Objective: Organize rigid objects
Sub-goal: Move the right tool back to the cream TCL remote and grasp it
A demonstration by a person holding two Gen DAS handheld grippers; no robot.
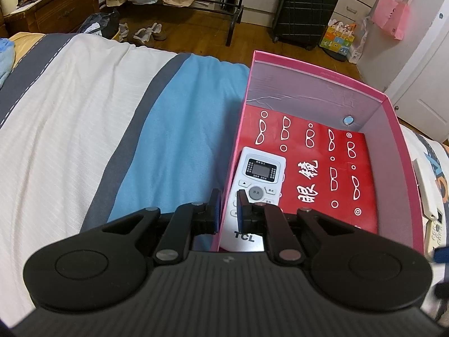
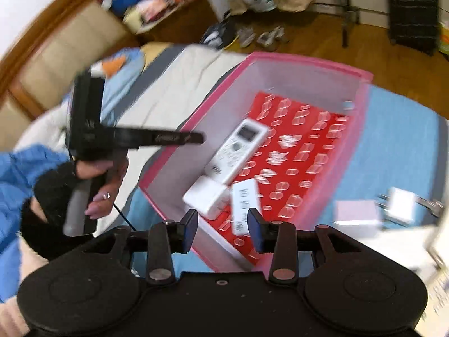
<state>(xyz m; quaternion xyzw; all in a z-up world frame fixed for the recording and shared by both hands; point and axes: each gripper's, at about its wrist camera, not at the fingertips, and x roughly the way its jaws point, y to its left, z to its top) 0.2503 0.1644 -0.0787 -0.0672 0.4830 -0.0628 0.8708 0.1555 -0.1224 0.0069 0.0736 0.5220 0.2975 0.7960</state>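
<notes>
Risk here: the left tool (image 1: 227, 207), nearly closed on the pink box (image 1: 404, 151) wall, could tip it off the bed (image 1: 84, 98) edge if it slips. The right tool (image 2: 223, 226) hangs half open and empty above the near corner; the white charger (image 2: 206, 198) and small white box (image 2: 245, 206) lie just below it, beside the TCL remote (image 2: 235, 148).

Pink box (image 1: 404, 151) — red lining (white glasses motifs); white remote (image 1: 258, 179).
</notes>
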